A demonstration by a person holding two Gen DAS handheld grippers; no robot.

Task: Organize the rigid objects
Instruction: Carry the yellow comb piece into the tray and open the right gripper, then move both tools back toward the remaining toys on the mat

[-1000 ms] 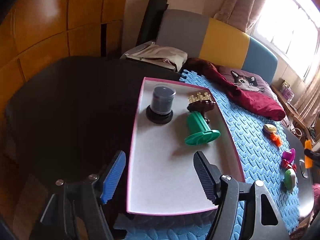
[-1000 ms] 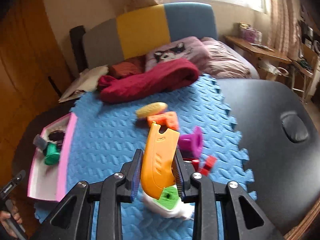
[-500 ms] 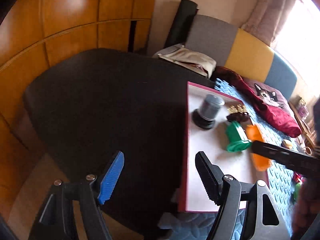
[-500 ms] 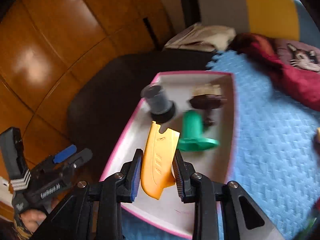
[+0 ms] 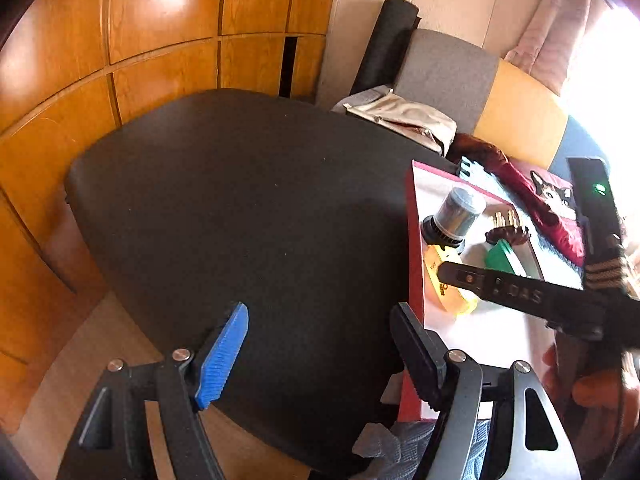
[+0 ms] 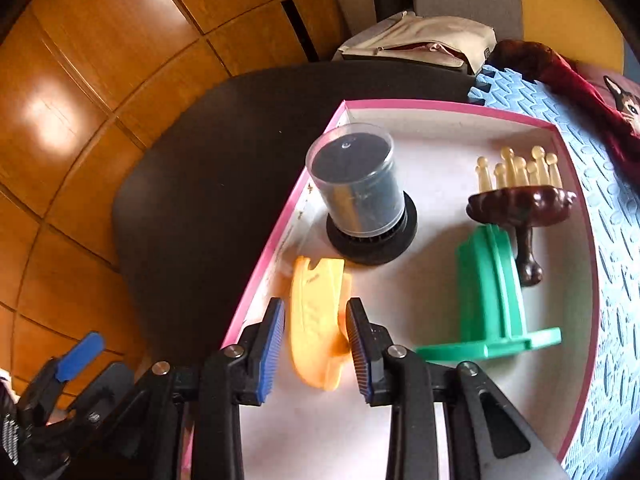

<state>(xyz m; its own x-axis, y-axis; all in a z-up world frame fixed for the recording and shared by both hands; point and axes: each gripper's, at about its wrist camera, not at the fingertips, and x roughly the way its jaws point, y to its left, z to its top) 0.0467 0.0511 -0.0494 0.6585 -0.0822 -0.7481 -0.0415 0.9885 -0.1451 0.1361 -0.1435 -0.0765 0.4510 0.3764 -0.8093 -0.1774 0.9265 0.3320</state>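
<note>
An orange plastic piece (image 6: 318, 320) lies flat in the pink-rimmed white tray (image 6: 440, 105), by its left wall. My right gripper (image 6: 316, 340) is open around it, jaws apart with gaps on both sides. In the tray stand a clear disc spindle case on a black base (image 6: 360, 196), a green plastic stand (image 6: 494, 292) and a dark brown wooden stand with pale pegs (image 6: 520, 200). My left gripper (image 5: 320, 344) is open and empty over the black table (image 5: 240, 200), left of the tray (image 5: 414, 240). The orange piece (image 5: 448, 284) shows under the right gripper's finger (image 5: 500, 286).
A blue foam mat (image 6: 616, 264) lies right of the tray. A red cloth (image 6: 560, 76) and a beige bag (image 6: 424, 38) lie at the table's far end. Wood panelling (image 5: 120, 60) lines the left. The left gripper (image 6: 76, 360) shows at lower left.
My right gripper carried the orange piece from the blue mat to the tray, set it down by the left wall and opened. My left gripper swung left over the black table.
</note>
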